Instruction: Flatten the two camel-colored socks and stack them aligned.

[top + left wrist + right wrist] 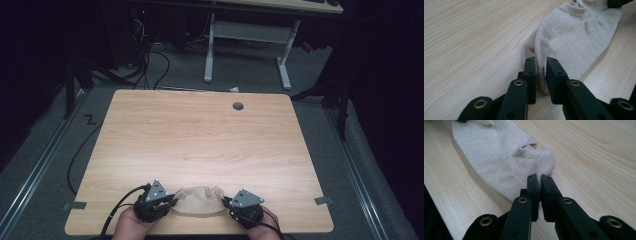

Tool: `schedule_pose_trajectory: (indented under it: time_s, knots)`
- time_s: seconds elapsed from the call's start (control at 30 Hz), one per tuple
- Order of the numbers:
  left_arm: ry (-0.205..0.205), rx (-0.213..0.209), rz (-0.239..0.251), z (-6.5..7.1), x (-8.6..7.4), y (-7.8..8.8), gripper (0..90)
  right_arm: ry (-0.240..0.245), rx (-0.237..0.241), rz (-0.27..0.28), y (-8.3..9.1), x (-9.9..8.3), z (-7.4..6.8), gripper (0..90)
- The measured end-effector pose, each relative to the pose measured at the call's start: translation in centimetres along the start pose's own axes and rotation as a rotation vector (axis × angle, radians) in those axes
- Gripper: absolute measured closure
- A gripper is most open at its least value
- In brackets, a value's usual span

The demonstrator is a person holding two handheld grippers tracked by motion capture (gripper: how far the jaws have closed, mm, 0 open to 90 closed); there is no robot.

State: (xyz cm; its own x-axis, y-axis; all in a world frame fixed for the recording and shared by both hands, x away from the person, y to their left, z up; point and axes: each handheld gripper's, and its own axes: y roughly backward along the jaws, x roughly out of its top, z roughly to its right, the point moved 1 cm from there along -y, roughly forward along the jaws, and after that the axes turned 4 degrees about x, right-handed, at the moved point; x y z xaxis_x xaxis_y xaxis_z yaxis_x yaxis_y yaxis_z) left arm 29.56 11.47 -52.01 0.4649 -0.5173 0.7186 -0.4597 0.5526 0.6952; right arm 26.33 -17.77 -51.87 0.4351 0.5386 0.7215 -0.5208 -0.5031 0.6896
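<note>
beige sock (200,200), table's (200,130) near edge: right gripper (540,177) pinches heel; left gripper (541,62) parted at toe. risk: toe drops, sock bunches.

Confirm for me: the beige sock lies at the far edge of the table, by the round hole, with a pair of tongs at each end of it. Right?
Not quite. The beige sock lies at the near edge of the table, by the person's hands, well away from the round hole. The high view shows this. The left tongs and right tongs are indeed at its two ends.
</note>
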Motion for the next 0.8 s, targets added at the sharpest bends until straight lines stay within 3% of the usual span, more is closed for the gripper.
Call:
schedule_pose_trajectory:
  time_s: [0.2, 0.43, 0.63, 0.8]
  knots:
    - [0.014, 0.01, 0.023, -0.2, 0.1, 0.2, 67.2, -0.017, -0.003, 0.014, 0.1, -0.1, 0.2, 78.2]
    - [0.02, 0.016, 0.043, -0.4, 0.2, 0.4, 63.3, -0.026, -0.007, 0.032, 0.0, 0.0, 0.4, 74.5]
    - [0.033, 0.014, 0.063, -0.7, 0.3, 0.6, 58.3, -0.042, -0.02, 0.06, 0.3, 0.1, 0.6, 64.3]
    - [0.047, 0.038, 0.088, -1.4, 0.4, 0.9, 52.6, -0.064, -0.017, 0.094, 0.5, 0.3, 1.0, 57.7]
